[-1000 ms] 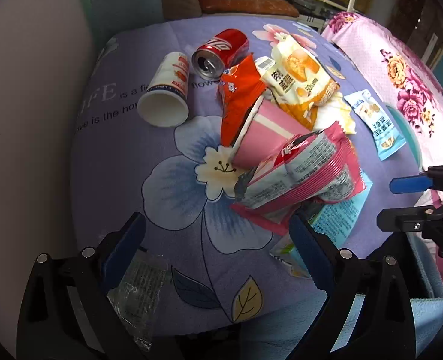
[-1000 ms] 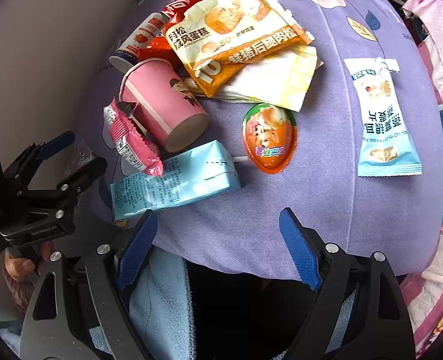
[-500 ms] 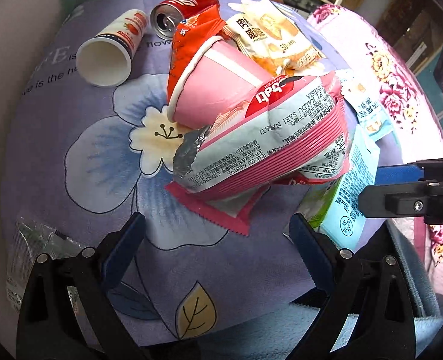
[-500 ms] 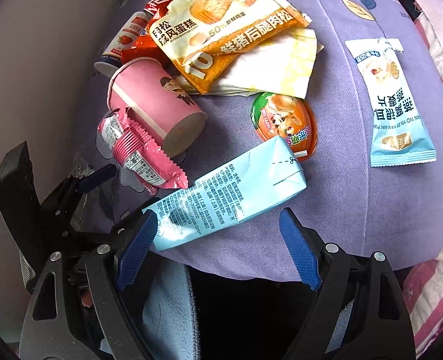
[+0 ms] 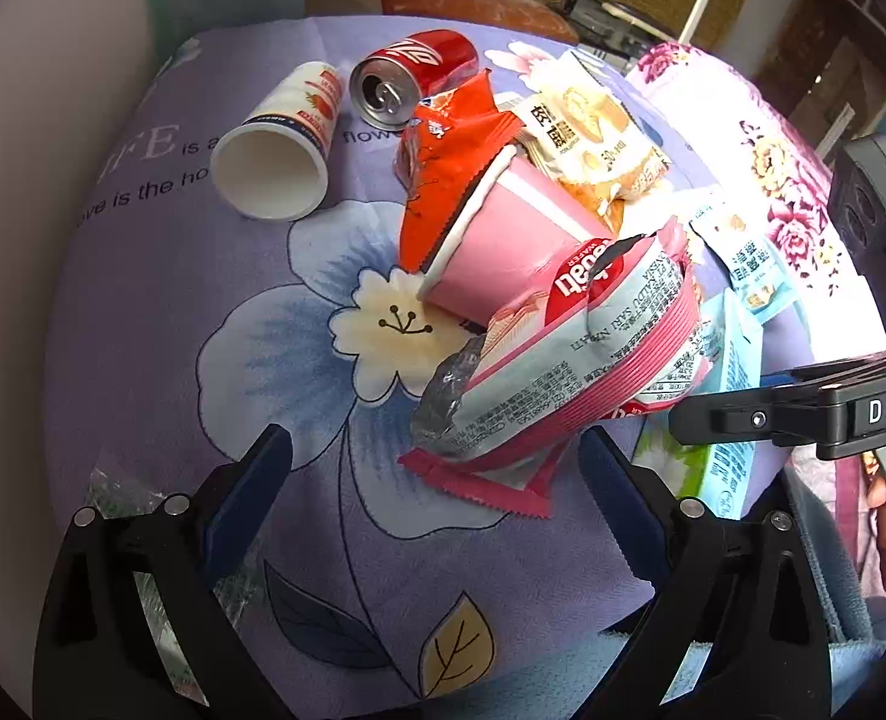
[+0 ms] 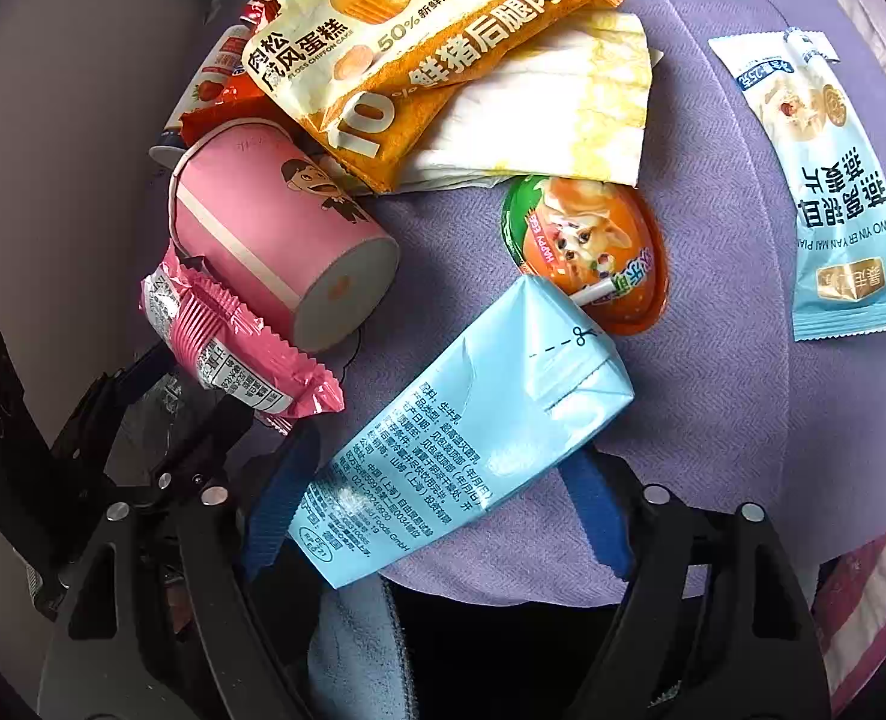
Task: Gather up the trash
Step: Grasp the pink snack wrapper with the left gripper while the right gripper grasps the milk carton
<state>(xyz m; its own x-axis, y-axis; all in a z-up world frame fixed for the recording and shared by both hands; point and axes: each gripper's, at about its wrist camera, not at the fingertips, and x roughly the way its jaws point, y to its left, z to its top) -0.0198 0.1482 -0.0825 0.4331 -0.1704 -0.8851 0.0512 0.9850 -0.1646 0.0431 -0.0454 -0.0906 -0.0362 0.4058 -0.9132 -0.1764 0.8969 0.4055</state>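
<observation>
On your left, your left gripper point(image 5: 434, 495) stands wide open just short of the pink wafer wrapper point(image 5: 563, 372) lying against the pink paper cup point(image 5: 515, 234), while your right gripper point(image 6: 437, 495) spreads apart around the light-blue milk carton point(image 6: 467, 432).

cup point(image 6: 275, 234) left of carton point(image 6: 467, 432) | wrapper point(image 6: 233, 342) against cup

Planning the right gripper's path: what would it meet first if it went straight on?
Likely the light blue milk carton, already lying between the open right gripper fingers; past it lies the orange egg-shaped toy pack.
</observation>
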